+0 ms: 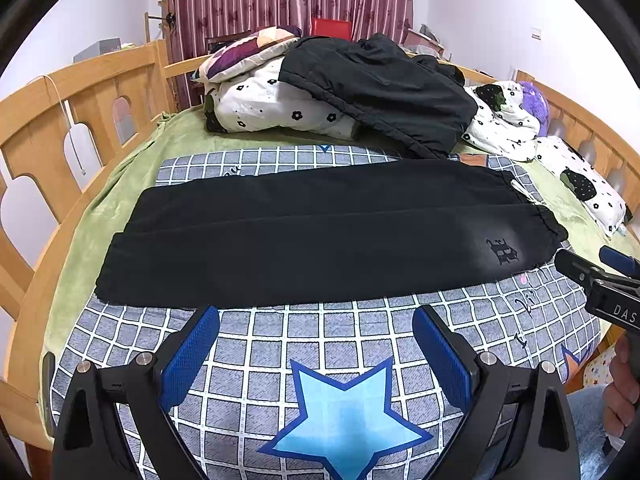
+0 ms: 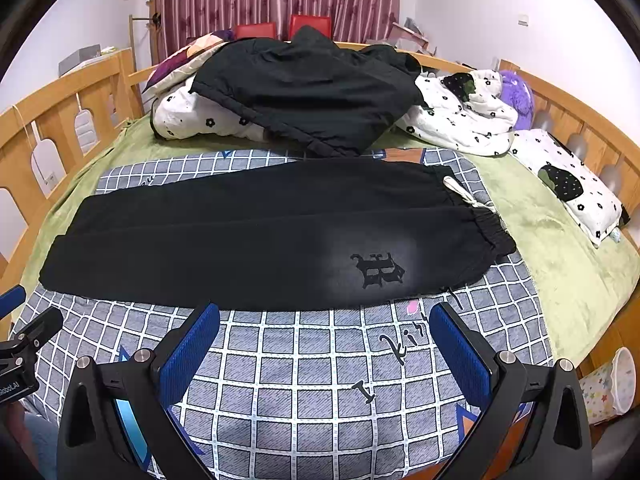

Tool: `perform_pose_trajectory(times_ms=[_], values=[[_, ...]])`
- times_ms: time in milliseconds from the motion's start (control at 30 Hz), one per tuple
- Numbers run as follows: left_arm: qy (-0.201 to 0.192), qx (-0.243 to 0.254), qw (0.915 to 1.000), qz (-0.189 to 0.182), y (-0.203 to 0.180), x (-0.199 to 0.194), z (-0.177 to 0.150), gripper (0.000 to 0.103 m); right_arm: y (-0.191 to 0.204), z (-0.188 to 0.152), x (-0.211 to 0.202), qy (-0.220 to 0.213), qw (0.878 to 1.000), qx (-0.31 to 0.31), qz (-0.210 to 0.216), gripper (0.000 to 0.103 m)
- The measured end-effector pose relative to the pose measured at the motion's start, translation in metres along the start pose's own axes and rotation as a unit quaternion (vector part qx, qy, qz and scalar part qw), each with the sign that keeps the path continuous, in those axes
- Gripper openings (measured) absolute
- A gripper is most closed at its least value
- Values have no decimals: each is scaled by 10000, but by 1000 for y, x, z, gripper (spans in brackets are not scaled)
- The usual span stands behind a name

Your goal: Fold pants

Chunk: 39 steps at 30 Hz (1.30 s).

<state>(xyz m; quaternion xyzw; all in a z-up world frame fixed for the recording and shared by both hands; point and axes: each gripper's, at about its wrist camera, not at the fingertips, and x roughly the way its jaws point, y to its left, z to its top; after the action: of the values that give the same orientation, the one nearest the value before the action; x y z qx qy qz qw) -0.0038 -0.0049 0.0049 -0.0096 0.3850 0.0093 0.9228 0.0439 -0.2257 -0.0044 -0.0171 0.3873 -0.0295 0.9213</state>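
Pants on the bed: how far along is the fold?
Done: the black pants lie flat, apparently one leg folded over the other. In hand: nothing; left gripper and right gripper hover open, short of the near edge. Left: folding lengthwise, cuffs toward the waistband.

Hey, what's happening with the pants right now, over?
Left hand-held gripper open, right hand-held gripper open, both empty. Black pants flat on checked blanket, legs stacked lengthwise. Nothing on them.
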Motion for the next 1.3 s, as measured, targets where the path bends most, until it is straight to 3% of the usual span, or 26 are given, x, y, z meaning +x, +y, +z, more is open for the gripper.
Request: perform_pose_trajectory(times_ms=[200, 367, 600, 700, 767, 900, 933, 1000, 1133, 1200, 1300], values=[[-45, -58, 10000, -50, -1, 0, -4, 98, 2, 0, 1, 21, 10000, 9, 49, 103], [-36, -114, 9996, -264, 2, 0, -1, 98, 3, 2, -1, 46, 9992, 114, 385, 103], [-346, -163, 9989, 256, 24, 6, 28, 98, -8, 17, -2, -105, 9918, 491, 1175, 101], [-496, -187, 9976, 438, 51, 11, 46, 98, -33, 34, -1, -459, 9925, 601, 960, 101], [-421, -225, 9983, 331, 68, 20, 49, 98, -58, 46, 4, -667, 9931, 659, 707, 101], [58, -712, 9974, 54, 115, 61, 33, 97, -106, 53, 36, -630, 9950, 684, 369, 100], [176, -701, 9972, 191, 123, 65, 29, 97, -115, 52, 44, -556, 9955, 668, 374, 99], [463, -1009, 9936, 216, 150, 87, 10, 96, -133, 43, 70, -288, 9975, 528, 381, 92], [648, -1603, 9848, 149, 192, 114, -32, 96, -157, 5, 113, 19, 9987, 283, 412, 85], [785, -2084, 9749, -18, 210, 129, -56, 96, -167, -19, 136, 318, 9963, 453, 651, 77], [917, -2599, 9605, -387, 229, 145, -82, 96, -176, -46, 164, 591, 9913, 832, 826, 75]])
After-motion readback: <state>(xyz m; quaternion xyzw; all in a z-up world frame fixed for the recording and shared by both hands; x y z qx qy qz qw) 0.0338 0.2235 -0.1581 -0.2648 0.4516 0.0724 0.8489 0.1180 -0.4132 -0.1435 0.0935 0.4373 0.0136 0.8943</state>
